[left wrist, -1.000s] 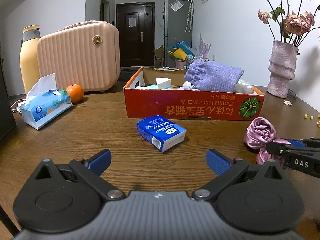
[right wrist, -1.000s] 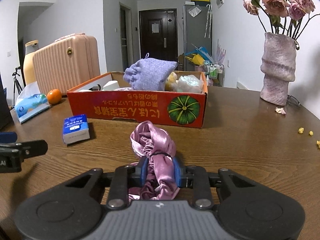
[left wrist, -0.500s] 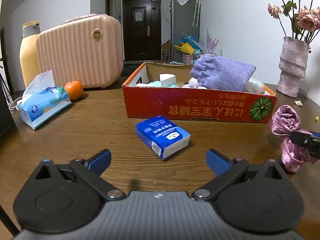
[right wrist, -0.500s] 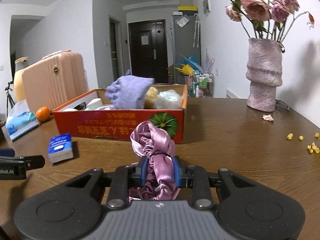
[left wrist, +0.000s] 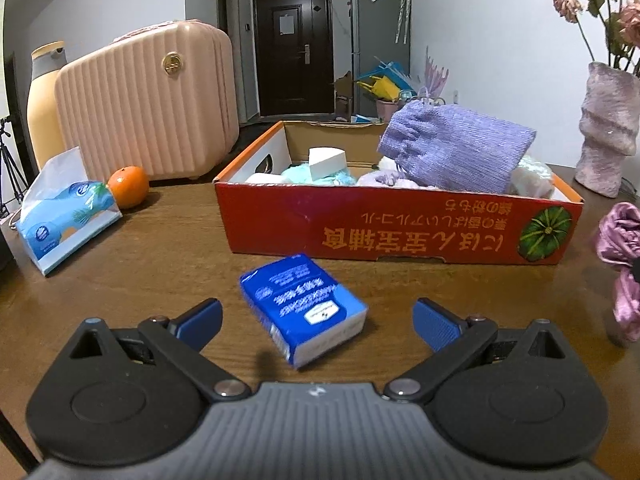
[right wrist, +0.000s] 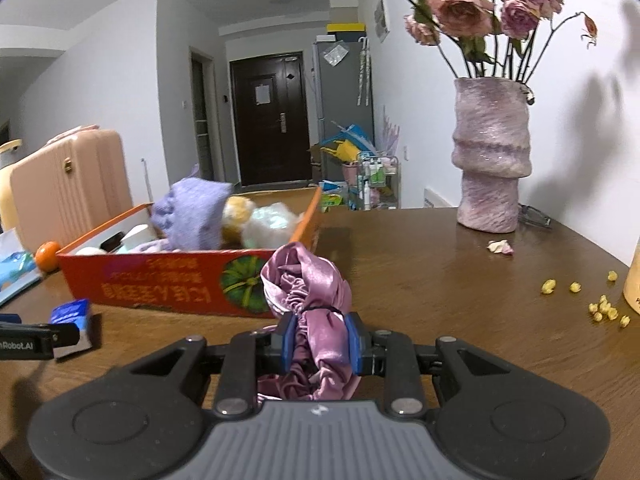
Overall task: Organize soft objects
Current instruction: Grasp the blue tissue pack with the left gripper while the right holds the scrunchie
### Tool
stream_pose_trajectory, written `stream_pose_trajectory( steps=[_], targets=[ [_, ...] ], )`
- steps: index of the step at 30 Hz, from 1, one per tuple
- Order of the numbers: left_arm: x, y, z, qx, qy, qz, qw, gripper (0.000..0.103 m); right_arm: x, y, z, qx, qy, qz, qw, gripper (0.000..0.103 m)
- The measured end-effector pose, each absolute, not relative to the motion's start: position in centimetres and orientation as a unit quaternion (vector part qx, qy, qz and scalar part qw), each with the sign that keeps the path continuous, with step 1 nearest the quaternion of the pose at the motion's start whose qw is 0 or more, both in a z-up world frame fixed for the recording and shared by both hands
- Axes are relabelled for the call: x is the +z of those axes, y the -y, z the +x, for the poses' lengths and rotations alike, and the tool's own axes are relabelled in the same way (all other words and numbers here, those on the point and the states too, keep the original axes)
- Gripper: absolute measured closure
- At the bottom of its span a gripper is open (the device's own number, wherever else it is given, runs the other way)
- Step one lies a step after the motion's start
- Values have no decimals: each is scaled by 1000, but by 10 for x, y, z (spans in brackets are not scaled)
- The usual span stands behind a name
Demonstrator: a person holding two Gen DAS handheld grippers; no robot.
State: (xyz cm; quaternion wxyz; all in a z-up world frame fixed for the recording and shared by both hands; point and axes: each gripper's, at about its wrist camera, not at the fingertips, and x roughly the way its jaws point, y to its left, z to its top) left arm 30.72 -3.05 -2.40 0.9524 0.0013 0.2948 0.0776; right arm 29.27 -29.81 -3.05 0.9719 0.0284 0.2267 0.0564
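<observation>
My right gripper (right wrist: 318, 338) is shut on a pink satin bonnet (right wrist: 308, 280) and holds it above the table, just in front of the red cardboard box (right wrist: 160, 286). The bonnet also shows at the right edge of the left wrist view (left wrist: 620, 240). The box (left wrist: 400, 228) holds a purple knitted pouch (left wrist: 456, 152) and several other soft items. My left gripper (left wrist: 316, 320) is open, its fingers on either side of a blue tissue pack (left wrist: 304, 304) lying on the table; the left gripper's tip also shows in the right wrist view (right wrist: 40, 338).
A pink suitcase (left wrist: 148, 100), an orange (left wrist: 128, 186), a tissue box (left wrist: 64, 216) and a yellow bottle (left wrist: 44, 92) stand at the left. A vase of dried roses (right wrist: 492, 160) stands at the right. Yellow crumbs (right wrist: 600, 308) lie on the wooden table (right wrist: 440, 272).
My right gripper has lifted the bonnet off the table and carried it up toward the box. My left gripper has moved forward, and the blue tissue pack now lies between its open fingers.
</observation>
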Motion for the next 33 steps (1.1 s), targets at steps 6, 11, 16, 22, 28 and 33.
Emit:
stream_pose_trajectory(
  steps=[6, 11, 16, 22, 28, 33],
  targets=[
    [-28, 35, 331, 94, -304, 1, 948, 0, -31, 313, 308, 44, -222, 34, 973, 77],
    [-33, 33, 349, 107, -323, -17, 940, 0, -32, 320, 323, 37, -224, 37, 973, 77],
    [-35, 31, 358, 117, -335, -21, 935, 0, -33, 319, 329, 40, -223, 34, 973, 77],
    [-37, 26, 359, 122, -344, -29, 931, 10, -32, 317, 327, 42, -220, 31, 974, 77],
    [-37, 23, 357, 128, -343, -31, 930, 29, -32, 313, 322, 40, -211, 23, 976, 77],
    [-38, 20, 358, 130, -348, -34, 928, 50, -30, 308, 318, 43, -210, 33, 976, 77]
  ],
)
